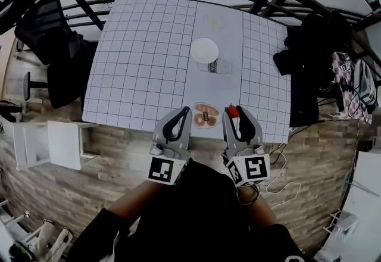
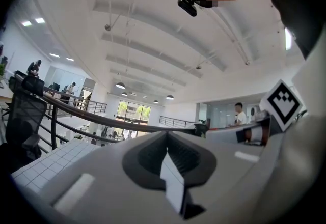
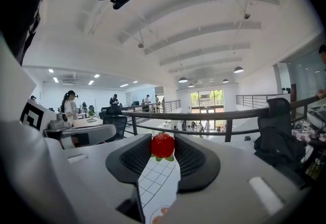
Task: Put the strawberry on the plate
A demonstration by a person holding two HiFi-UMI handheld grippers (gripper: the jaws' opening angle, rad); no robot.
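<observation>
Gridded desk (image 1: 143, 64) in a big open office. Our right gripper (image 1: 236, 113) is pinching the strawberry (image 3: 163, 145) at the near edge; the white plate (image 1: 204, 50) sits ahead, slightly left, well apart. Our left gripper (image 2: 167, 152) is pressed together, empty.

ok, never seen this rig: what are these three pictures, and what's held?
No robot here: a person holds a two-jaw tool in each hand. The head view comes from a camera on their head, looking down at a gridded table with a white plate and a pinkish dish near the edge. The other two views come from cameras riding on each tool. The right tool grips a strawberry; the left tool is shut and empty.
</observation>
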